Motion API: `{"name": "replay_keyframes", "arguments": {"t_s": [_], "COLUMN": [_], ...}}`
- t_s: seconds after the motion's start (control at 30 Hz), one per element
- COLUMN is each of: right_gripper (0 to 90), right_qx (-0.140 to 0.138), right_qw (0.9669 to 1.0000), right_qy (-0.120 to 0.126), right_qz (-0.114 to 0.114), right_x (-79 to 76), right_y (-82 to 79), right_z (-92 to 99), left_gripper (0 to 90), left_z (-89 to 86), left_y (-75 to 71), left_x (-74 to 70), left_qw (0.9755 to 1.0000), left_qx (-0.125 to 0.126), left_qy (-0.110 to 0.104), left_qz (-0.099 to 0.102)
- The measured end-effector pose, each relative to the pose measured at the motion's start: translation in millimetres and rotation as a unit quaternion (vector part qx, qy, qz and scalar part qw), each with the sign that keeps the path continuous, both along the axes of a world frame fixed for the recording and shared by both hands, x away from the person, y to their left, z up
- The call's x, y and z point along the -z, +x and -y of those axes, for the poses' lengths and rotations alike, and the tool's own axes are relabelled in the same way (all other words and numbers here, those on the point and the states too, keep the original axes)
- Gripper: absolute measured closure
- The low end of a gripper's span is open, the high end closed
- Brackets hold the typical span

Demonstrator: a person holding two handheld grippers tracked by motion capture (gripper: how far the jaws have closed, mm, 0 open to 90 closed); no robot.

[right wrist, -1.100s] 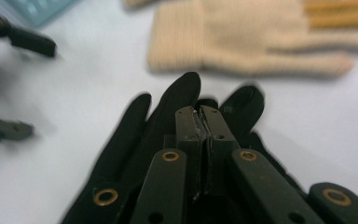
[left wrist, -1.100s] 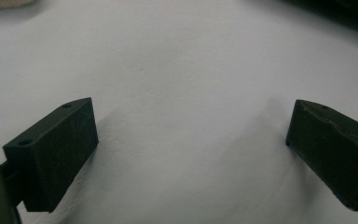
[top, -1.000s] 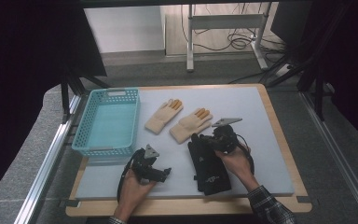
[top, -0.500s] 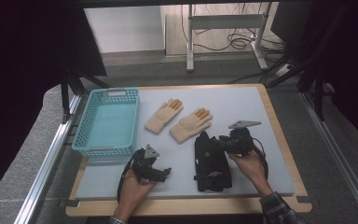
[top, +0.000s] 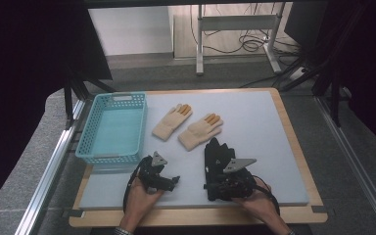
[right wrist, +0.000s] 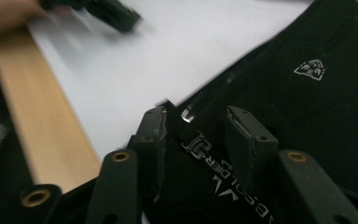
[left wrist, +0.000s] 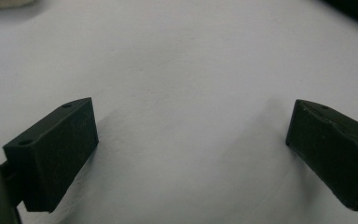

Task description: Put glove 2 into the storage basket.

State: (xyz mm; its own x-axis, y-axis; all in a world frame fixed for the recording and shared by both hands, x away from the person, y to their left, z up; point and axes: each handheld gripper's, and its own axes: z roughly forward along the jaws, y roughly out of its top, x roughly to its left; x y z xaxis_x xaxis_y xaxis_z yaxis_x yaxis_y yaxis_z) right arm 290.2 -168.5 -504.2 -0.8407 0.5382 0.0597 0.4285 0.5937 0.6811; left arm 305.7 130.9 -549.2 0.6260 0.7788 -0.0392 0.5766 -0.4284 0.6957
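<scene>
A pale grey mat covers my wood-edged counter (top: 293, 147), with dark floor and cables beyond. Near the front edge lies the black fabric glove (top: 216, 155), flat, fingers pointing away from me, its cuff printed with white lettering and a small white crest. My right gripper (right wrist: 193, 135) sits at that cuff; its jaws have just been opening and now stand partly apart with the cuff edge between them, the pads not pressing. My left gripper (left wrist: 191, 135) rests over bare mat, jaws wide with nothing between. Farther back lie two cream knitted gloves with orange fingertips (top: 188, 125), beside a light blue plastic basket (top: 112, 129)
</scene>
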Motion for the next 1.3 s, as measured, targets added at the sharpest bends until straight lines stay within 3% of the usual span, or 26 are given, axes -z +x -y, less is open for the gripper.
{"name": "replay_keyframes", "arguments": {"t_s": [0.07,0.13,0.2,0.3,0.5,0.67,0.9,1.0,1.13,1.23,1.3], "right_gripper": [57.0,63.9,77.6,82.5,82.8,81.8,80.1,81.7,81.7,80.5,72.6], "right_qx": [-0.009,-0.008,-0.005,0.003,0.021,0.026,0.023,0.028,0.027,0.025,0.024], "right_qw": [0.9995,0.9985,0.9985,0.9989,0.9996,0.9987,0.9989,0.9981,0.9983,0.9986,0.9988], "right_qy": [-0.025,-0.038,-0.039,-0.032,0.016,0.043,0.039,0.054,0.052,0.047,0.04], "right_qz": [0.019,0.039,0.038,0.035,0.012,0.003,-0.015,-0.008,0.006,-0.005,-0.019], "right_x": [7.4,11.4,11.0,10.4,-2.2,-10.8,5.3,-5.0,-18.4,-9.6,0.7], "right_y": [-0.7,-4.3,-6.2,-7.1,-5.2,-3.7,0.5,1.1,1.8,3.1,4.5], "right_z": [-3.4,-4.9,-5.1,-5.4,0.5,-7.3,-23.5,-22.2,-23.0,-25.8,-27.7], "left_gripper": [2.4,2.3,2.3,2.4,2.4,2.4,2.4,2.4,2.4,2.4,2.4], "left_z": [0.0,0.0,0.0,0.0,0.0,-0.1,-0.1,-0.1,0.0,-0.1,-0.1], "left_y": [0.0,0.0,0.0,0.0,0.0,0.0,0.0,0.0,0.0,0.0,0.0], "left_x": [0.0,-0.1,0.0,0.0,0.0,0.0,0.0,0.0,0.0,0.0,0.0], "left_qw": [1.0,1.0,1.0,1.0,1.0,1.0,1.0,1.0,1.0,1.0,1.0], "left_qx": [0.0,0.0,0.0,0.0,0.0,0.0,0.0,0.0,0.0,0.0,0.0], "left_qy": [0.0,0.0,0.0,0.0,0.0,0.0,0.0,0.0,0.0,0.0,0.0], "left_qz": [0.0,-0.001,0.0,0.0,0.0,0.0,0.0,0.0,-0.001,0.0,0.0]}}
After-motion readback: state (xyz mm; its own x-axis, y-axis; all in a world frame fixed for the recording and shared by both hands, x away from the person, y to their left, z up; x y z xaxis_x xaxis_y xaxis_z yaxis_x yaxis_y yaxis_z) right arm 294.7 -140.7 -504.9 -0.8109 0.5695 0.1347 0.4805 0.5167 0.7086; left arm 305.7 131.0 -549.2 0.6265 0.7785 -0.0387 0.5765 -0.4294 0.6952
